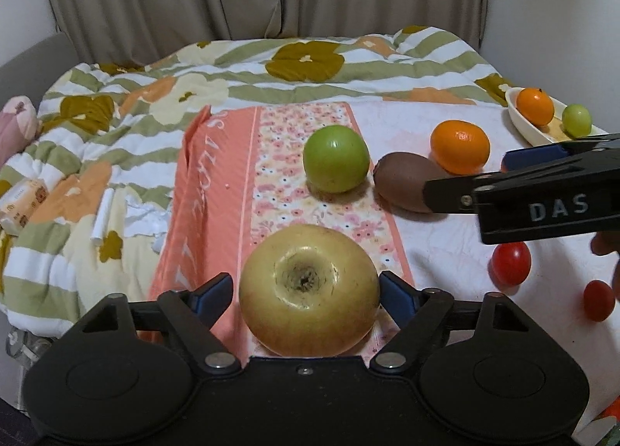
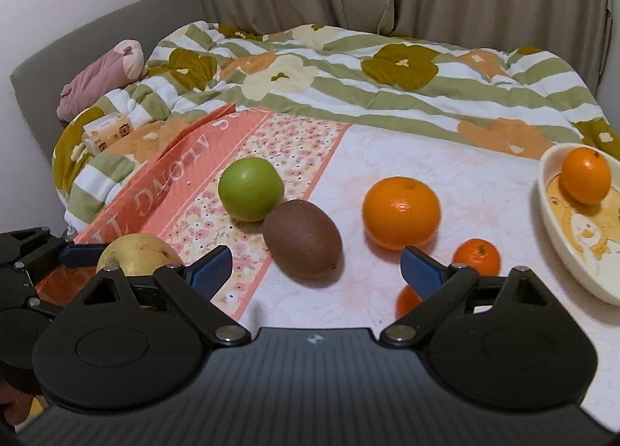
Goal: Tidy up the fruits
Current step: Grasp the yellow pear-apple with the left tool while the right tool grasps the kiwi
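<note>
My left gripper [image 1: 306, 287] has its blue pads on both sides of a yellow apple [image 1: 309, 289] that rests on a pink floral bag [image 1: 271, 182]; the apple also shows in the right wrist view [image 2: 137, 252]. My right gripper [image 2: 316, 266] is open and empty, just short of a brown kiwi [image 2: 303, 238]. A green apple [image 2: 250, 189] touches the kiwi's far left. A large orange [image 2: 401, 212] and a small mandarin [image 2: 476, 257] lie to the right. A white dish [image 2: 573, 252] at the far right holds an orange [image 2: 586, 175].
In the left wrist view the dish [image 1: 523, 120] also holds a small green fruit [image 1: 576, 119], and two small red fruits [image 1: 510, 263] lie at the right. A striped flowered quilt [image 2: 387, 89], a pink plush toy [image 2: 97, 81] and a tissue pack [image 2: 106, 132] lie behind.
</note>
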